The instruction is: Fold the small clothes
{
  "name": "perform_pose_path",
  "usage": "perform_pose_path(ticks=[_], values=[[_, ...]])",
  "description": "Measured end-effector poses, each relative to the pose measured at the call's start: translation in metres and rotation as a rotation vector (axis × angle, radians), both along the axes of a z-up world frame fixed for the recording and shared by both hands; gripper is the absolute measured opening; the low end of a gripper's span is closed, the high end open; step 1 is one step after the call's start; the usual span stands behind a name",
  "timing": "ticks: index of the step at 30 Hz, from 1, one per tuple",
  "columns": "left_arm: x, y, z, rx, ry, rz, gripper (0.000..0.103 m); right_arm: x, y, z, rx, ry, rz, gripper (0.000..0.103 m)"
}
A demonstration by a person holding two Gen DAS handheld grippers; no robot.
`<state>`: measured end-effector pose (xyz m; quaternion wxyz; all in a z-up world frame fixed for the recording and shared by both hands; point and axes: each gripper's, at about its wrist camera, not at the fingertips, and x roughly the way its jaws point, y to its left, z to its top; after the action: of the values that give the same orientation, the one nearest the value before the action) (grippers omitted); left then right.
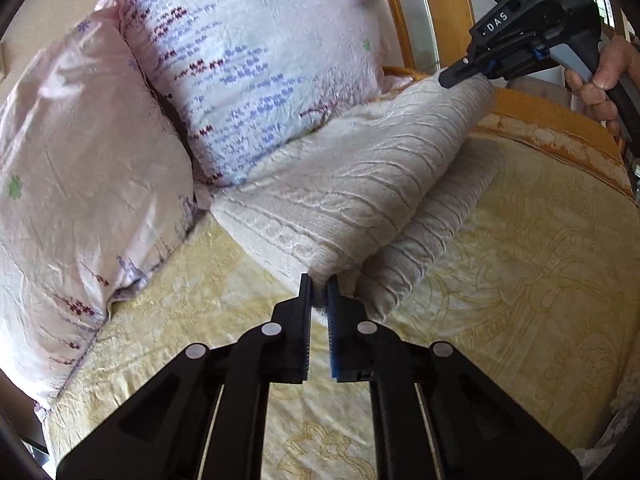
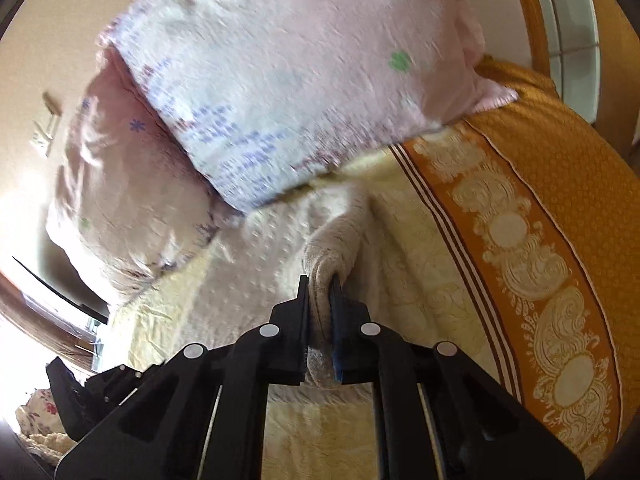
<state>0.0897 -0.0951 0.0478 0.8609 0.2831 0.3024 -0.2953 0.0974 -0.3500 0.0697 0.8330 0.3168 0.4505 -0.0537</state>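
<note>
Both tongs pinch one cream-white textured knit garment [image 1: 360, 176] on the bed.

The left tongs [image 1: 319, 292] are clamped on its near corner, the right tongs [image 2: 320, 292] on its far corner. It stretches diagonally between them over the pale yellow patterned bedspread [image 1: 520, 280], below two pink printed pillows [image 1: 256, 64].

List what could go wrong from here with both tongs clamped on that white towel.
1. The left tongs pinch only a thin corner of the white towel; it may slip out when lifted.
2. The towel's far edge lies against the pillow, so pulling could drag or snag there.
3. The right tongs hold a bunched wad, so the fold may come out uneven.
</note>
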Motion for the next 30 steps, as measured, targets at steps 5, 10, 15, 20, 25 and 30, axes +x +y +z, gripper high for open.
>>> perform_pose_path(ticks=[5, 10, 15, 20, 25, 30], values=[[0.000, 0.003, -0.013, 0.030, 0.046, -0.011, 0.007, -0.016, 0.002, -0.035, 0.060, 0.068, -0.039, 0.009], [-0.001, 0.009, -0.006, -0.018, 0.077, -0.043, 0.010, -0.013, -0.001, -0.028, 0.077, 0.051, -0.035, 0.011], [0.001, 0.033, 0.032, -0.188, 0.051, -0.016, 0.067, -0.010, -0.022, -0.007, 0.128, -0.044, -0.096, 0.065], [0.032, 0.023, 0.056, -0.298, 0.109, 0.012, 0.084, 0.024, -0.043, -0.007, 0.176, -0.078, -0.125, 0.065], [0.060, -0.004, 0.055, -0.340, 0.213, 0.026, 0.084, 0.067, -0.049, -0.023, 0.146, -0.016, -0.097, 0.053], [0.067, -0.018, 0.042, -0.326, 0.269, 0.014, 0.084, 0.086, -0.044, -0.044, 0.167, 0.054, -0.061, 0.049]])
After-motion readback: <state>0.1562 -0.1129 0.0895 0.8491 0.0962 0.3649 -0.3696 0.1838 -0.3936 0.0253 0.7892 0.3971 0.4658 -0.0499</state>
